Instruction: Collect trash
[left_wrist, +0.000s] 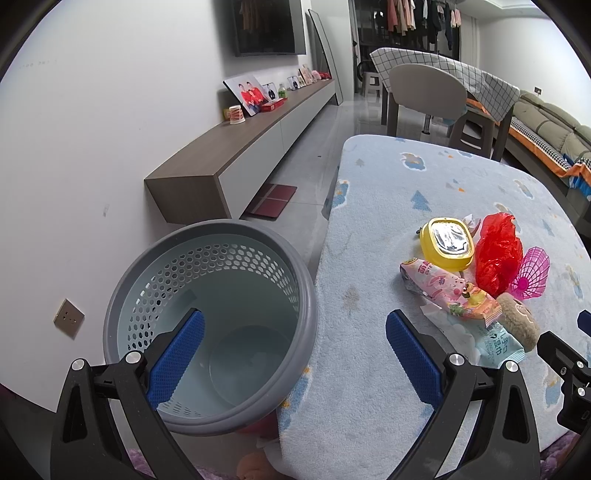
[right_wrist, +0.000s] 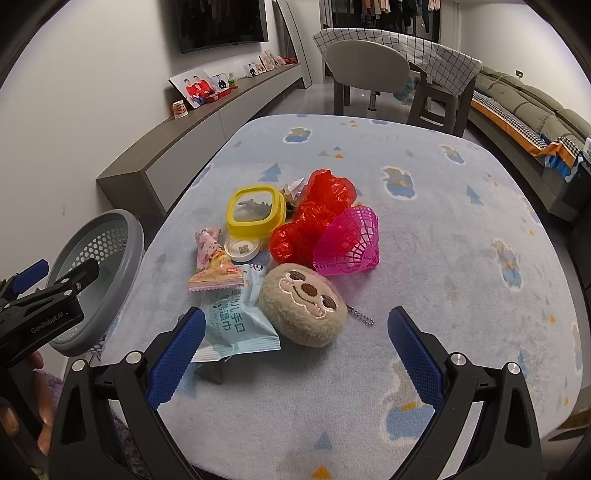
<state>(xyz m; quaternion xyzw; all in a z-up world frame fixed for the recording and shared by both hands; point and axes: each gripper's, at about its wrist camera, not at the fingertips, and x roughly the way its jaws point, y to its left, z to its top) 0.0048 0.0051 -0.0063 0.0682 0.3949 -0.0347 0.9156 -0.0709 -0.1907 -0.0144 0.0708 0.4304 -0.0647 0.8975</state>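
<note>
1. Both claws gape wide, holding nothing: left claw hangs over the grey bin, which sits off the surface's left edge, handy for dropping stuff in.
2. Right claw faces the trash pile mid-surface: wet-wipe packet, red bag, yellow lid, plush sloth.
3. The surface wears a fluffy blue cover; grey chair sits beyond its far edge.

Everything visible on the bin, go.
The bin is round, grey-rimmed, with pale blue plastic walls pierced by small holes in their upper part and a solid bottom. It looks empty. It sits off the table's left edge, with its mouth tipped toward the left camera. Whether rim and table edge touch is unclear. The left tongs hover open above it.
</note>
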